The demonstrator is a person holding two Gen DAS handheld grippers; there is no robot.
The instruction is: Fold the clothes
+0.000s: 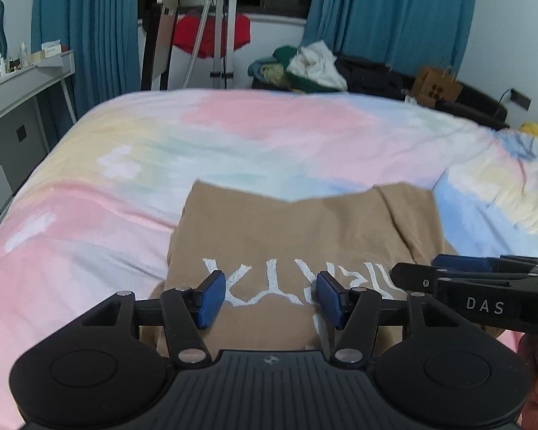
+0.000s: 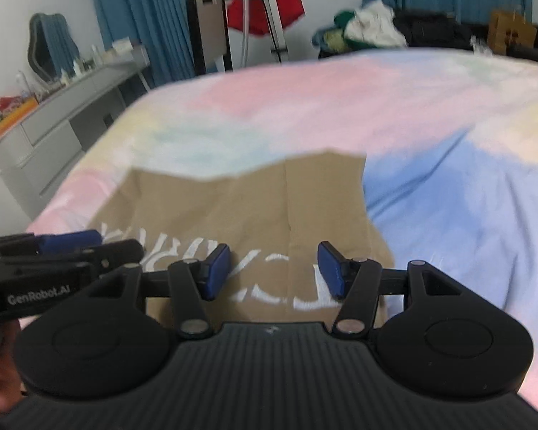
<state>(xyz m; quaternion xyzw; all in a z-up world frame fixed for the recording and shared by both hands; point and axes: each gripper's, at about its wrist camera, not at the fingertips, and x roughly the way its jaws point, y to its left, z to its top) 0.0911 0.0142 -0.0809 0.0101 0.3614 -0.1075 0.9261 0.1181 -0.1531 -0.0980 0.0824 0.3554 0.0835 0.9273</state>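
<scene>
Black grippers, blue pads

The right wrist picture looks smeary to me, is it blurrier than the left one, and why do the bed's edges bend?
Right wrist view: yes, the tan shirt and bedspread are smeared. Left wrist view: sharper, the shirt's white lettering is crisp. Both views: the fisheye lens curves the bed's edges.

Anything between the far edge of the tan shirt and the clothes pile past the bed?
Only bare pastel bedspread lies between the tan shirt and the clothes pile; nothing rests on it. Both wrist views show this, the left one more sharply.
</scene>
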